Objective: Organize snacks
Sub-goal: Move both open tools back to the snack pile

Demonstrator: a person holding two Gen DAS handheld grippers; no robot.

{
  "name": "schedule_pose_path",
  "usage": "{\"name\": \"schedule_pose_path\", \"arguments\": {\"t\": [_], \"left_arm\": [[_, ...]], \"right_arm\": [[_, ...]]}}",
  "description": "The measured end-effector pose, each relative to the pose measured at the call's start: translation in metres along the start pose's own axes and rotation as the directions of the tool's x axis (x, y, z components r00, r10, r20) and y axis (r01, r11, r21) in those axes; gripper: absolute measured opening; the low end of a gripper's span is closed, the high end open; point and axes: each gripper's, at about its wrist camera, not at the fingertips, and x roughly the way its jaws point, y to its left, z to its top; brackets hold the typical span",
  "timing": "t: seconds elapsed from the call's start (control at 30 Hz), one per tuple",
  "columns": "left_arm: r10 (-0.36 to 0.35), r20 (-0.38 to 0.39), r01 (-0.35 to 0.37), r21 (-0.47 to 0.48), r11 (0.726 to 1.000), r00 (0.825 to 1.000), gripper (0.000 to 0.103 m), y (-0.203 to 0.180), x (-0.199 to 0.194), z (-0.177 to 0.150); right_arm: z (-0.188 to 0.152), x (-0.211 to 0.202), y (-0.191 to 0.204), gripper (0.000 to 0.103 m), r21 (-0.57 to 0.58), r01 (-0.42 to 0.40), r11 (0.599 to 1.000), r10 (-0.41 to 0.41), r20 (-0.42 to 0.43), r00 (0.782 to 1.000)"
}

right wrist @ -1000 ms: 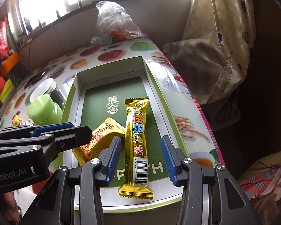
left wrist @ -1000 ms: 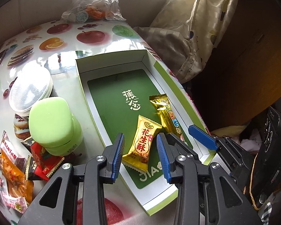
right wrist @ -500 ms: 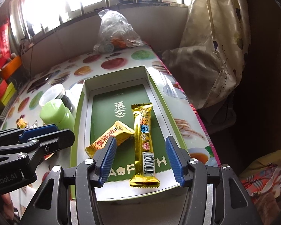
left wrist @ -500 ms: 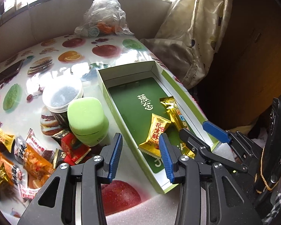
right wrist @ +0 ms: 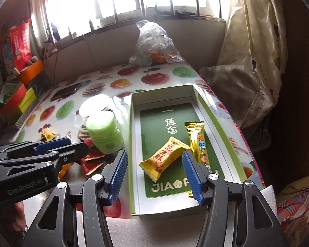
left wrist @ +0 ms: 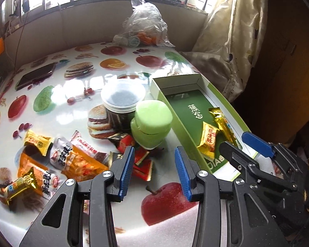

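Note:
A green box (left wrist: 222,100) (right wrist: 204,107) lies open on the fruit-print table. In it lie a yellow peanut candy (left wrist: 209,142) (right wrist: 164,160) and a gold bar (left wrist: 223,123) (right wrist: 197,142). A pile of loose snack packets (left wrist: 68,156) lies at the left; red packets (left wrist: 141,160) (right wrist: 92,162) sit beside a green jar (left wrist: 152,121) (right wrist: 105,131). My left gripper (left wrist: 154,167) (right wrist: 68,146) is open and empty above the table, left of the box. My right gripper (right wrist: 154,175) (left wrist: 241,144) is open and empty above the box's near end.
A clear lidded tub (left wrist: 123,100) stands behind the green jar. A plastic bag (left wrist: 144,26) (right wrist: 154,43) sits at the table's far edge. A phone (left wrist: 37,76) lies far left. A curtain (left wrist: 226,41) hangs right of the table.
Both grippers have pulled back and up from the box. The left one has swung left, bringing the snack pile into view. The two snacks stay in the box.

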Motion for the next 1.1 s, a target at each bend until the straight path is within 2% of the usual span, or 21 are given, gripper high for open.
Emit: {"name": "schedule_pose_path", "arguments": {"t": [0.23, 0.5, 0.67, 1.1], "left_arm": [[0.035, -0.002, -0.035, -0.037, 0.999, 0.999, 0.042, 0.036, -0.011, -0.017], [0.091, -0.011, -0.092, -0.115, 0.989, 0.996, 0.042, 0.086, -0.022, -0.034], [0.126, -0.006, -0.126, -0.15, 0.981, 0.992, 0.042, 0.111, -0.03, -0.041], [0.151, -0.021, -0.153, -0.197, 0.968, 0.988, 0.042, 0.149, -0.037, -0.057]], "right_arm": [[-0.004, 0.004, 0.038, 0.055, -0.078, -0.102, 0.992, 0.101, -0.024, 0.995], [-0.018, 0.019, 0.084, 0.055, -0.202, -0.212, 0.956, 0.198, -0.088, 0.976], [-0.023, 0.03, 0.104, 0.055, -0.231, -0.252, 0.94, 0.228, -0.126, 0.966], [-0.03, 0.05, 0.143, 0.055, -0.293, -0.327, 0.898, 0.279, -0.196, 0.94]]}}
